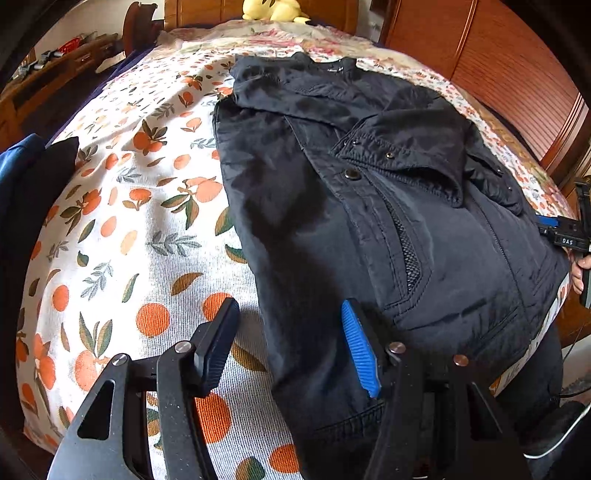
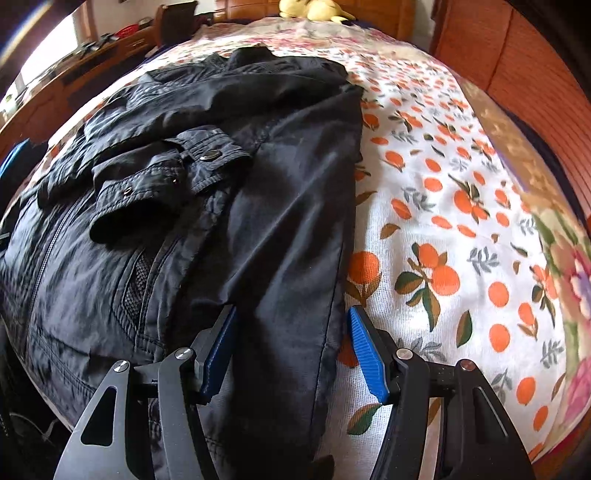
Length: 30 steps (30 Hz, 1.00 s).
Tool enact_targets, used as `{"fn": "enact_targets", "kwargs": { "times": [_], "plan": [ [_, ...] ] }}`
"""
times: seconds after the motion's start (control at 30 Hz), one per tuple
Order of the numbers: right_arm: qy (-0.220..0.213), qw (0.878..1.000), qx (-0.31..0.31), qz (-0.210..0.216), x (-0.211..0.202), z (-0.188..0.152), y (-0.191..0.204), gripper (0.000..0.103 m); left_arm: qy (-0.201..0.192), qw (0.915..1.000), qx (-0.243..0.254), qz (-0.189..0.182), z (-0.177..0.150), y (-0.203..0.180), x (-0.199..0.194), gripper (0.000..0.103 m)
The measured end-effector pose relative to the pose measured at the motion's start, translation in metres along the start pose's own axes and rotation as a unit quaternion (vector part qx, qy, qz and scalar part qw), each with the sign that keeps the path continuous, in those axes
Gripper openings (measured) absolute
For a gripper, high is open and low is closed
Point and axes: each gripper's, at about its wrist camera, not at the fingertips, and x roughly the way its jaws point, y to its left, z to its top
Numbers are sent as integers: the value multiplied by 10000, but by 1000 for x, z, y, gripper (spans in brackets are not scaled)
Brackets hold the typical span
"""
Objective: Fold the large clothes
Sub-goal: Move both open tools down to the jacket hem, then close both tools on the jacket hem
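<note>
Lying on the bed (image 1: 122, 229), the jacket (image 1: 332, 206) is straddled at its edges by both unclenched tongs, left tongs (image 1: 291, 347) and right tongs (image 2: 291, 350).

My left wrist view looks steeply down along its fingers from the foot of the bed (image 1: 122, 206), close over the jacket (image 1: 369, 206); the jacket's left edge runs up between the fingers. It faces the headboard (image 1: 207, 11) and plush toy (image 1: 273, 9). At its right edge I see the right gripper (image 1: 565, 229) with a hand (image 1: 581, 271) on it.

My right wrist view sits at the same end, equally near and equally tilted, over the jacket's (image 2: 229, 206) right edge, bedspread (image 2: 461, 221) to its right. Both views share the jacket's folded sleeves, the bed and the toy (image 2: 314, 9)
</note>
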Motion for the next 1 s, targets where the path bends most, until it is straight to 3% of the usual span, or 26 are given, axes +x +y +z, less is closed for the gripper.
{"fn": "enact_targets", "kwargs": {
  "times": [0.2,0.37,0.53,0.67,0.7,0.87,1.0],
  "plan": [
    [-442,9990,48,-78,-15,-24,8,62,-368,9990,251,1,-16,-6,-12,59],
    [-266,9991,271,171,-26,-36,6,61,-361,9992,178,39,-19,0,-12,58],
    [-221,9981,241,520,-45,-53,3,42,-398,9992,-62,-9,-35,0,-26,53],
    [-351,9955,398,784,-59,-63,-5,24,-428,9990,-107,-71,-52,-6,-40,37],
    [-407,9949,435,815,-64,-66,-5,23,-394,9991,-85,-115,-54,-8,-42,29],
    [-671,9942,393,739,-81,-70,0,20,-285,9996,70,-31,-60,-15,-52,10],
    [-782,9939,391,672,-91,-74,3,20,-485,9987,115,-77,-59,-19,-70,5]
  ]
}}
